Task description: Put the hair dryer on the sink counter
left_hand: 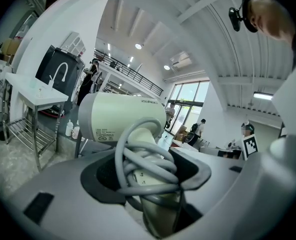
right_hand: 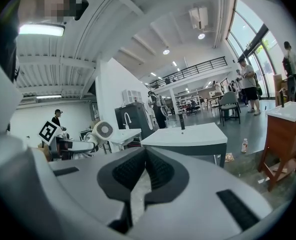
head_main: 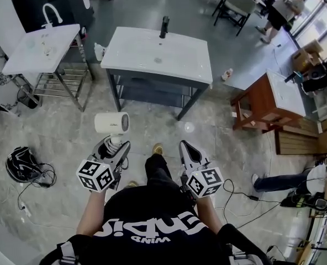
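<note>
A white hair dryer (head_main: 111, 122) stands upright in my left gripper (head_main: 115, 146), whose jaws are shut on its handle with the grey cord wound round it (left_hand: 148, 164). The dryer's barrel (left_hand: 122, 118) fills the middle of the left gripper view. My right gripper (head_main: 186, 152) is shut and holds nothing; its pads (right_hand: 160, 171) meet. The sink counter (head_main: 158, 54), white-topped with a black tap (head_main: 164, 26), stands ahead of both grippers across the stone floor. It also shows in the right gripper view, the sink counter (right_hand: 188, 134), with the dryer (right_hand: 103, 131) at the left.
A second white sink stand (head_main: 42, 46) with a white tap is at the far left. A wooden cabinet (head_main: 268, 101) stands at the right. A black bag and cables (head_main: 22, 164) lie on the floor at left. People and chairs are at the back right.
</note>
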The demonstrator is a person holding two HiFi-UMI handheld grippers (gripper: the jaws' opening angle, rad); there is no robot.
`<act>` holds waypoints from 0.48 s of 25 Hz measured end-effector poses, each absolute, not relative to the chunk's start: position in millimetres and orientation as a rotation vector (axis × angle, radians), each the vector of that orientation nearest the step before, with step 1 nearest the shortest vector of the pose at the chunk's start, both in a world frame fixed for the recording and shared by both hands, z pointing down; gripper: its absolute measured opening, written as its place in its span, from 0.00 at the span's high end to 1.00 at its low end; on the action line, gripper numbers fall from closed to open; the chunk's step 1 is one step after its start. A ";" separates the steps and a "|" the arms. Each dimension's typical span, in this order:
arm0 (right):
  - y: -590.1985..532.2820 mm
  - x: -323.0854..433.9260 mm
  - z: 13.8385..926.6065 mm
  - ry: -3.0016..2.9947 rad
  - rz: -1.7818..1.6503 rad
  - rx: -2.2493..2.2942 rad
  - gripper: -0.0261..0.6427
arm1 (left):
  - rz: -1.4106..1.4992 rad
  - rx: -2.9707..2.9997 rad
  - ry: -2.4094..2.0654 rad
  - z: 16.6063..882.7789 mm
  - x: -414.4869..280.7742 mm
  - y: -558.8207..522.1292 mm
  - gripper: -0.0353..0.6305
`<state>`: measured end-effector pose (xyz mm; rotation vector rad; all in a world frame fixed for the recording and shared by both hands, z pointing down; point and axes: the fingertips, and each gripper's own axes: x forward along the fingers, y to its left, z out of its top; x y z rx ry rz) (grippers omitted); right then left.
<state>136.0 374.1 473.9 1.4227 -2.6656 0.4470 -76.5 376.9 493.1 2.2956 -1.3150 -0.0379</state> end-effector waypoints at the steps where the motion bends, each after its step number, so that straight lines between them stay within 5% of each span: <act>1: 368.2 136.5 473.8 -2.669 0.447 1.421 0.93 | -0.043 2.296 -1.310 492.7 -73.8 370.5 0.52; 12: 301.0 139.6 475.6 -2.684 0.475 1.443 0.93 | -0.031 2.314 -1.283 487.9 -64.7 298.0 0.52</act>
